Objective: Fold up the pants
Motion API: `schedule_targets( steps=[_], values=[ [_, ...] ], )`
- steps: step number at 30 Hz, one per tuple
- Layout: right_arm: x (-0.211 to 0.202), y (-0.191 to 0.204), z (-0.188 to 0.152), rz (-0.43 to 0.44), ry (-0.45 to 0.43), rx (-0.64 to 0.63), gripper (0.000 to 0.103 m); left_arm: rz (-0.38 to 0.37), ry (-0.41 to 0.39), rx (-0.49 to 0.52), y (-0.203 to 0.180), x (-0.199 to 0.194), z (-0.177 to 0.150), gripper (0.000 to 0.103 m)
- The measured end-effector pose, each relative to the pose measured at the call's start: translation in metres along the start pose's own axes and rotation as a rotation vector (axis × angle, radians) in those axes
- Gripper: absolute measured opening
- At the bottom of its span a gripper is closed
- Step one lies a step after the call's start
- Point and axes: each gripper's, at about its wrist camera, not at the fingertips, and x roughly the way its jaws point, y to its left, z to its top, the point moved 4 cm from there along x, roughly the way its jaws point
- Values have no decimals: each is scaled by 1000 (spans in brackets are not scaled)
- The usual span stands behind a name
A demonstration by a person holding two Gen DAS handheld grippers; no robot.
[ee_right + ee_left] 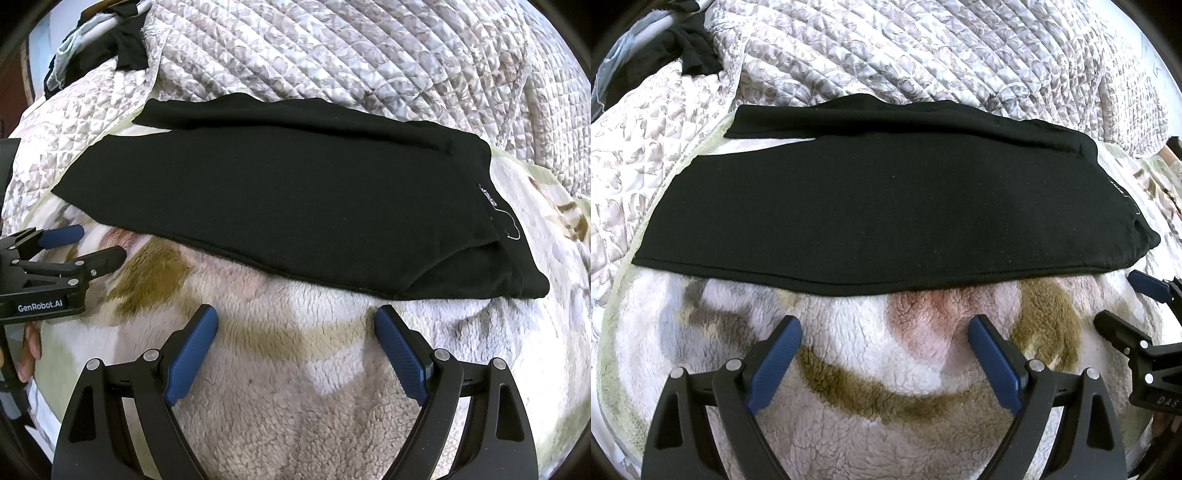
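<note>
Our left gripper (884,325) hangs with its blue-padded fingers (775,365) spread wide and nothing between them, just above the fleece blanket (871,376) and close to the near hem of the pants. Our right gripper (295,317) is the same: fingers (400,354) wide apart, empty, over the fleece and just short of the cloth. Each gripper shows at the edge of the other's view, side by side and apart.

The black pants (871,206) lie flat across the blanket, stretched from left to right, with one leg laid over the other; a strip of the lower leg shows along the far edge. The waistband (513,236), with small white lettering on it, is at the right end, and the leg ends point left. The cloth is smooth, with few wrinkles.

Under and beyond the blanket we see a quilted bedspread (923,48) with a pale leaf pattern. At the far left, another dark garment (694,48) is bunched on the quilt, well apart from the pants. In the right wrist view, fingers of a hand (27,350) show below the left gripper's body.
</note>
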Motion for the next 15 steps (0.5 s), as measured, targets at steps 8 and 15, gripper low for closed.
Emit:
schedule_targets(
  steps=[8, 15],
  values=[
    [-1, -1, -1, 17, 9, 3, 87, -8, 2, 1, 1, 0, 1, 94],
    [-11, -10, 2, 31, -15, 64, 87, -33, -11, -12, 4, -6, 1, 93]
  ],
)
